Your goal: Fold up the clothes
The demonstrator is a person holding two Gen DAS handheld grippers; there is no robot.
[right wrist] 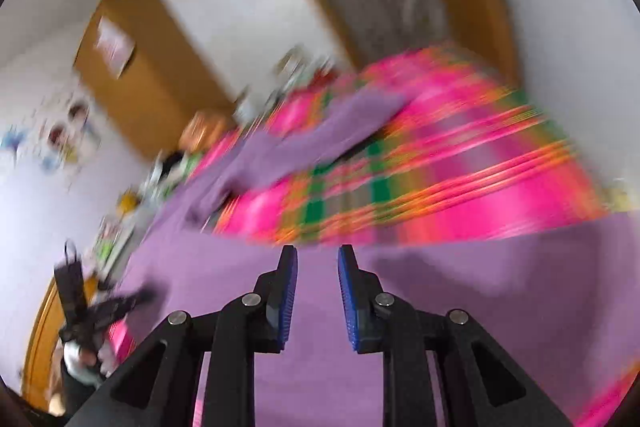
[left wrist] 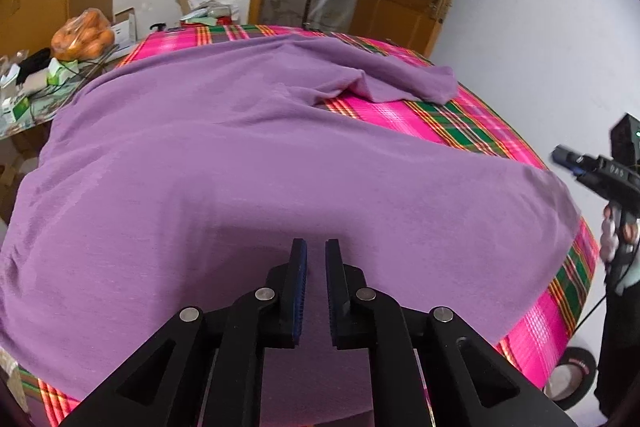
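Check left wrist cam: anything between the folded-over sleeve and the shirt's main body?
Only bare plaid bedcover. In the left wrist view a pink-and-green wedge of it separates the sleeve from the purple shirt body; nothing else lies there.

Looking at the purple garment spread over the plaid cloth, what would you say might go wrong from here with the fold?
1. The purple garment overhangs the near edge of the plaid cloth, so a tug could slide it off.
2. Its far sleeve lies bunched; folding now may trap creases.
3. Neither the left gripper nor the right gripper holds fabric, and the right wrist view is blurred, so a hasty grab may miss the hem.
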